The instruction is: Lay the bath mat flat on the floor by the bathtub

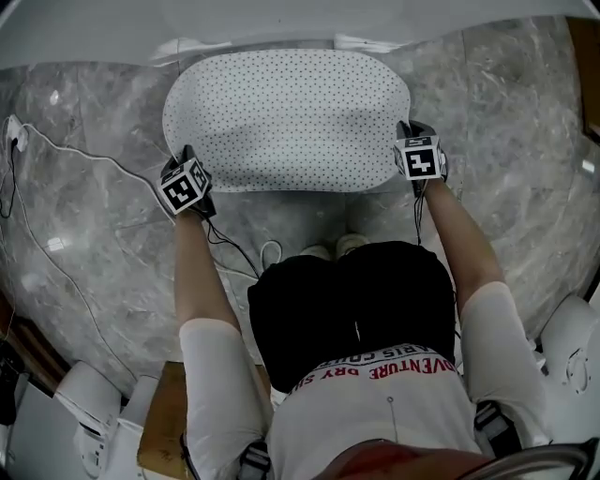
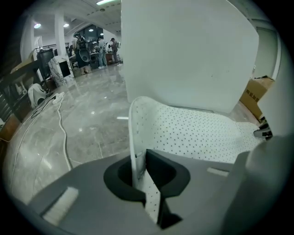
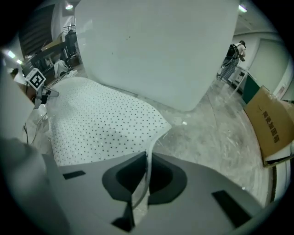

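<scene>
White dotted sheet is pinched in both tools. The left gripper (image 2: 146, 186) has its jaws pressed together on the near left corner of the bath mat (image 1: 286, 117), and the right gripper (image 3: 141, 183) clamps the near right corner in the same way. At each grip the mat's edge curls up off the ground and runs between the jaws.

Beyond those two raised corners, most of the mat appears to lie spread out and smooth. Its far edge is close along the white wall of the bathtub (image 1: 281, 23). I judge the task nearly done: the mat is in the right place and opened out. What seems left is to lower the two near corners until they rest flat, then let go.

Underneath is a floor (image 1: 94, 244) of grey, glossy, marble-look stone. It looks hard and level, so the mat should settle without wrinkles. A thin white cable (image 1: 80, 155) trails across it to the left, well apart from the mat. The room is a large open hall. A cardboard box (image 3: 271, 121) stands to the right, and equipment and people are far off in the background.
</scene>
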`<state>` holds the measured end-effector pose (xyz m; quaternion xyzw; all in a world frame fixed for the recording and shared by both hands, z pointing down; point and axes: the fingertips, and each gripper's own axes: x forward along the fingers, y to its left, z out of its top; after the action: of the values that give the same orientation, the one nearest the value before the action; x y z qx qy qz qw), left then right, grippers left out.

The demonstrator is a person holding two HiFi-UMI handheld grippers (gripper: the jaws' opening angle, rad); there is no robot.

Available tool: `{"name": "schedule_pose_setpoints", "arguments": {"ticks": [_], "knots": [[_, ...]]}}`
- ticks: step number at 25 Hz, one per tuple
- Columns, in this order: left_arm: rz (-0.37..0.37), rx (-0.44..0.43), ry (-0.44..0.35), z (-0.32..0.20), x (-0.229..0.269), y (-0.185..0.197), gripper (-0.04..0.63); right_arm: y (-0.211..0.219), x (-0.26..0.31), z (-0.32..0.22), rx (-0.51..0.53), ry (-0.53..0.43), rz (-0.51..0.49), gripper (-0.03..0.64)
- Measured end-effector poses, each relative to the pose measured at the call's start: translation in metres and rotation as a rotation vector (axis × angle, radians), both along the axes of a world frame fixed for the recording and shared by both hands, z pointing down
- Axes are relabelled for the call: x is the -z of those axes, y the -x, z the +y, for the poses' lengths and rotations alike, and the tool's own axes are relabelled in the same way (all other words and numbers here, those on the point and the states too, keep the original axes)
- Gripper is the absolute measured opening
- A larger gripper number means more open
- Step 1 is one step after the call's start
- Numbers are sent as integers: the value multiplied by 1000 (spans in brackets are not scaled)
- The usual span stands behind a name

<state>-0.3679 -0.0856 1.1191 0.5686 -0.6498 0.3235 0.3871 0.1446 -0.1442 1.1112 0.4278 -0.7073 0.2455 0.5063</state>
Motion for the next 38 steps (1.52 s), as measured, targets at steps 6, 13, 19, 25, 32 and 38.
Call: {"name": "schedule_pose_setpoints", "arguments": {"ticks": [6, 13, 19, 25, 32, 38], "knots": [[-68, -4, -7, -2, -11, 19, 375, -12, -22, 8, -31, 63, 28, 126], [-120, -13, -87, -12, 16, 27, 446, -7, -8, -9, 57, -16, 131, 296], [-47, -113, -90, -22, 80, -9, 175, 40, 60, -29, 44, -130, -101, 236], [-18, -190, -160, -27, 192, -62, 11, 66, 180, -16, 9, -197, -210, 11], [67, -266, -270, -38, 380, -120, 11, 97, 377, -14, 59, -306, -328, 9], [162, -345, -371, -42, 552, -161, 11, 107, 546, -14, 66, -411, -361, 9]]}}
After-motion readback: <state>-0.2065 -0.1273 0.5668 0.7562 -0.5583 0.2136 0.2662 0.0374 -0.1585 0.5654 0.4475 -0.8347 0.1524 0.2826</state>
